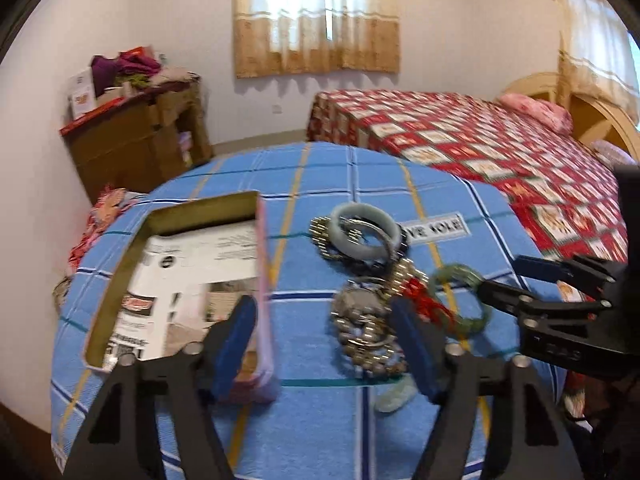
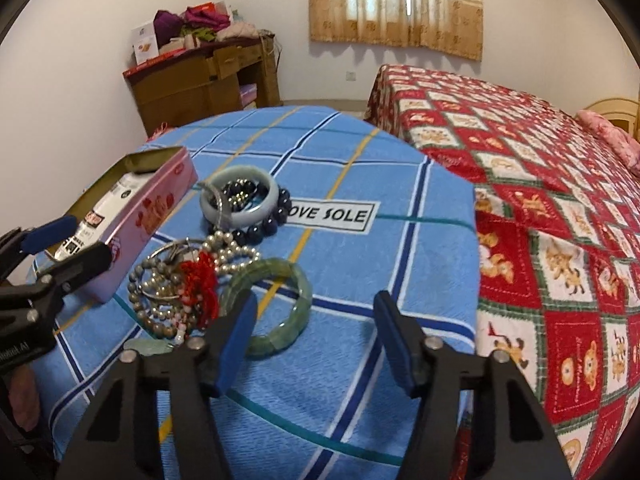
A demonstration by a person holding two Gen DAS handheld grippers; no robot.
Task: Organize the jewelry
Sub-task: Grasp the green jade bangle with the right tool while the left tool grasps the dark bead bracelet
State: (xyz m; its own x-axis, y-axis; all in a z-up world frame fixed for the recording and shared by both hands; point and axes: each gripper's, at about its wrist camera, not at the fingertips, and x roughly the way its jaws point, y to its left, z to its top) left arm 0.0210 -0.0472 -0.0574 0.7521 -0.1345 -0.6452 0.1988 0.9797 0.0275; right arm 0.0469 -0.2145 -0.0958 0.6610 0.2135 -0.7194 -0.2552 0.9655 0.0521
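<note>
A pile of jewelry lies on the blue checked cloth (image 2: 360,280): a pale jade bangle (image 2: 240,194) over dark beads (image 2: 276,216), grey bead bracelets (image 2: 160,292), a red tassel (image 2: 200,280) and a green segmented bangle (image 2: 280,308). An open pink tin (image 2: 152,216) with printed paper inside stands to the left. My left gripper (image 1: 324,340) is open above the tin's near corner and the bead pile (image 1: 368,328). My right gripper (image 2: 316,340) is open and empty, its left finger over the green bangle. In the left wrist view the green bangle (image 1: 460,300) lies by the right gripper's fingertips (image 1: 500,296).
A bed with a red patterned quilt (image 2: 540,200) lies to the right of the table. A wooden cabinet (image 2: 200,80) piled with clothes stands against the far wall. A small pale green piece (image 1: 394,398) lies near the left gripper.
</note>
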